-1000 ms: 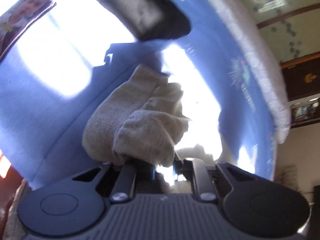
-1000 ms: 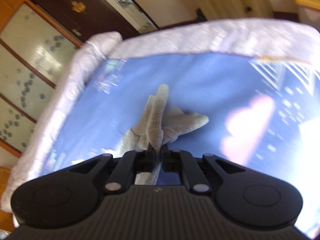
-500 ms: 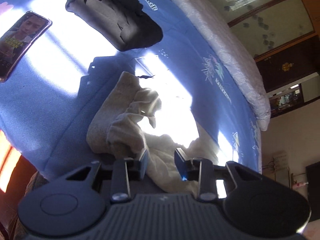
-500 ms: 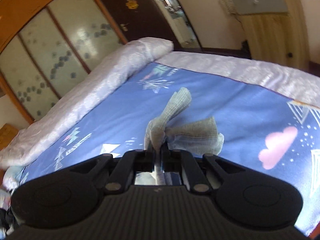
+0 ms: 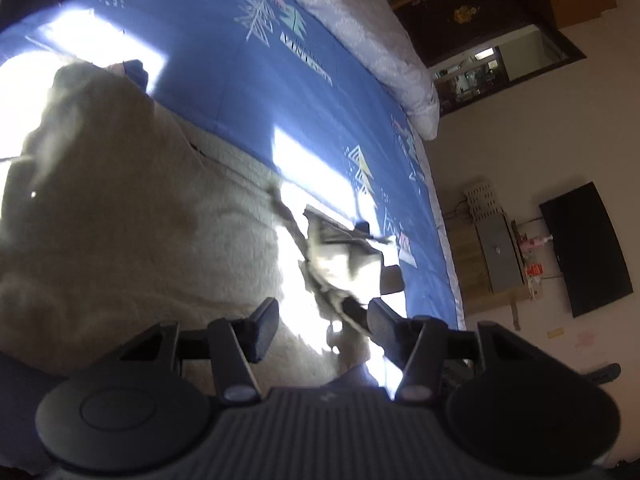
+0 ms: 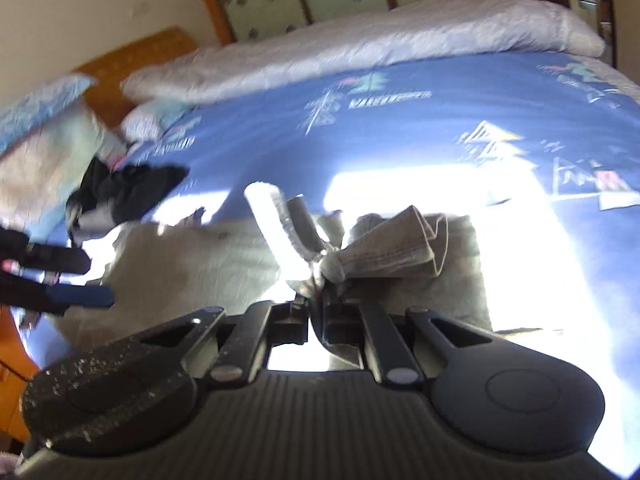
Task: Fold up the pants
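Beige knit pants (image 5: 132, 216) lie spread on the blue bed sheet (image 5: 256, 92); they also show in the right wrist view (image 6: 192, 264). My left gripper (image 5: 320, 316) is open and empty, just above the pants. My right gripper (image 6: 316, 300) is shut on a bunched end of the pants (image 6: 392, 248), which fans out ahead of the jaws. In the right wrist view the left gripper's fingers (image 6: 80, 296) show at the far left over the other end of the pants. In the left wrist view the right gripper (image 5: 362, 316) shows holding the bunched fabric.
A dark garment (image 6: 128, 192) lies on the sheet past the pants. A white rolled quilt (image 6: 360, 40) runs along the far side of the bed. Pillows (image 6: 44, 136) sit by the wooden headboard. A wall TV (image 5: 584, 248) and a cabinet stand beyond the bed's end.
My left gripper has opened and let go of the pants, which now lie spread out. My right gripper has carried its end of the pants across the bed, still shut on it.
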Demonstrator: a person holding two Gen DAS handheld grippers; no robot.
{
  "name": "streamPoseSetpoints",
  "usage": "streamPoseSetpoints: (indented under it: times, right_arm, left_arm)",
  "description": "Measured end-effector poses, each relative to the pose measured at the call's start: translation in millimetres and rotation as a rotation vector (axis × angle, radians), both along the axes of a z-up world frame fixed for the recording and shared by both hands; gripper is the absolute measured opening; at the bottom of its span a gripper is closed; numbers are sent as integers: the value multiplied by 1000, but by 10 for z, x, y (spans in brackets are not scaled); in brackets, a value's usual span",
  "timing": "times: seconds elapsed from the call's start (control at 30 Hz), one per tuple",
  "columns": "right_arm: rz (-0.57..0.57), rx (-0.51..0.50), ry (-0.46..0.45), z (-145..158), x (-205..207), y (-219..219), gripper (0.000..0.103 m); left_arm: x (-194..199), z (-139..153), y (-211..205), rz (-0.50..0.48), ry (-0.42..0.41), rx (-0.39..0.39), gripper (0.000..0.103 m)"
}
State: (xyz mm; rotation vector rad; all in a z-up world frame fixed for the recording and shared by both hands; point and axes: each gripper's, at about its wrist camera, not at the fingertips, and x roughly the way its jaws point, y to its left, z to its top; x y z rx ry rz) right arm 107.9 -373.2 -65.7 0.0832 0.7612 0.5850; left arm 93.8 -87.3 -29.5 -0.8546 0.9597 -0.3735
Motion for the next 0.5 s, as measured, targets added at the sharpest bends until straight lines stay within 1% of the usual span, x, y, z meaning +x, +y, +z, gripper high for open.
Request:
streamPoseSetpoints:
  times: [0.03, 0.07, 0.1, 0.13, 0.17, 0.2, 0.27, 0.33, 0.4, 0.5]
  right_arm:
    - [44, -64, 18, -117, -29, 153, 19]
    - [74, -144, 33, -238, -113, 302, 21]
    - [85, -197, 13, -306, -168, 381, 23]
    - [97, -230, -52, -300, -267, 439, 35]
    - [128, -251, -79, -262, -371, 466, 45]
    - [152, -242, -85, -213, -404, 451, 55]
    - [183, -169, -94, -64, -459, 323, 56]
    - [178, -90, -86, 47, -473, 170, 56]
    - [121, -3, -83, 137, -451, -47, 56]
    - [-24, 117, -58, 174, -329, -429, 56]
  left_arm:
    - [42, -63, -75, -10, 15, 3, 50]
    - [73, -132, -147, -18, 32, 10, 50]
    - [95, -178, -191, -23, 44, 12, 50]
    - [91, -195, -218, -28, 47, 2, 50]
    - [84, -200, -232, -34, 42, -10, 50]
    - [92, -199, -230, -39, 35, -20, 50]
    - [104, -180, -235, -43, 24, -17, 50]
    - [120, -156, -228, -39, 15, -18, 50]
    - [162, -144, -245, -34, 13, -26, 50]
    - [219, -168, -253, -25, 19, -28, 50]
